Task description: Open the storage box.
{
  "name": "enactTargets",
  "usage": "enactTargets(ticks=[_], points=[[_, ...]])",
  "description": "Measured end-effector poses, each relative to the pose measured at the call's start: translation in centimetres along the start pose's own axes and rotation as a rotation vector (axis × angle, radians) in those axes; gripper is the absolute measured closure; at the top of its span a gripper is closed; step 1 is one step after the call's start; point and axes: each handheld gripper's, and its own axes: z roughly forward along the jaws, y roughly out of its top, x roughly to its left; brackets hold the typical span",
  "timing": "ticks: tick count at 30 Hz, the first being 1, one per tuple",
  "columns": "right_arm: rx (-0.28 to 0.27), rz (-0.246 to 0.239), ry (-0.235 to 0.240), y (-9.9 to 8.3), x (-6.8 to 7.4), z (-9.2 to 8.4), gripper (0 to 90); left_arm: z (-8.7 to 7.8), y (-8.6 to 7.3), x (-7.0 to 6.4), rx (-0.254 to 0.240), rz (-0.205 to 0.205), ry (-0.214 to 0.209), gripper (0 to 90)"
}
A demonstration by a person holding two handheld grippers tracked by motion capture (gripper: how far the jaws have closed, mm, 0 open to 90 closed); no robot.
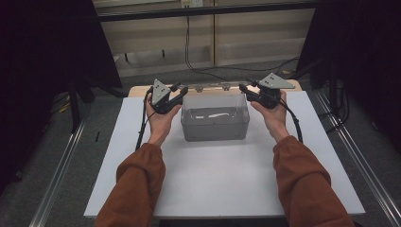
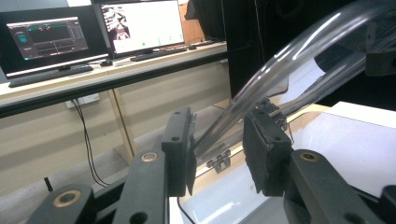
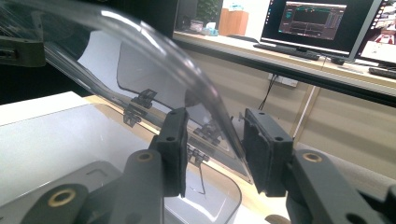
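Note:
A clear plastic box (image 1: pixel 215 126) stands at the middle of the white board, with something white lying inside it. Its clear hinged lid (image 2: pixel 289 56) is raised and tilted, its hinges (image 1: pixel 198 88) at the back rim. My left gripper (image 1: pixel 178 92) is at the lid's left corner. The lid's edge runs between its jaws and lies against one pad (image 2: pixel 190 144), with a gap to the other. My right gripper (image 1: pixel 246 90) is at the right corner. There the lid (image 3: pixel 154 51) passes between the jaws and meets one pad (image 3: pixel 252 149).
The white board (image 1: pixel 222 179) lies on a wooden table, with bare room in front of the box. A desk with monitors (image 2: pixel 140 25) and keyboards stands behind. Cables (image 1: pixel 189 52) hang down past the far edge. Dark curtains flank both sides.

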Motion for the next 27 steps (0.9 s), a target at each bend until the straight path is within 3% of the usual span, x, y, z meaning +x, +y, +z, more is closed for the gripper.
enactTargets(ticks=[13, 17, 27], points=[[-0.022, 0.022, -0.005, 0.0, -0.3, 0.7, 62.1, 0.8, 0.3, 0.5, 0.014, 0.000, 0.019, 63.3], [-0.021, 0.020, -0.006, 0.2, -0.4, 0.8, 62.8, 1.0, 0.4, 0.8, 0.017, -0.002, 0.032, 58.9], [-0.031, 0.040, -0.013, 0.3, -0.6, 1.0, 63.1, 1.7, 0.0, 1.4, 0.048, -0.002, 0.028, 62.5]])
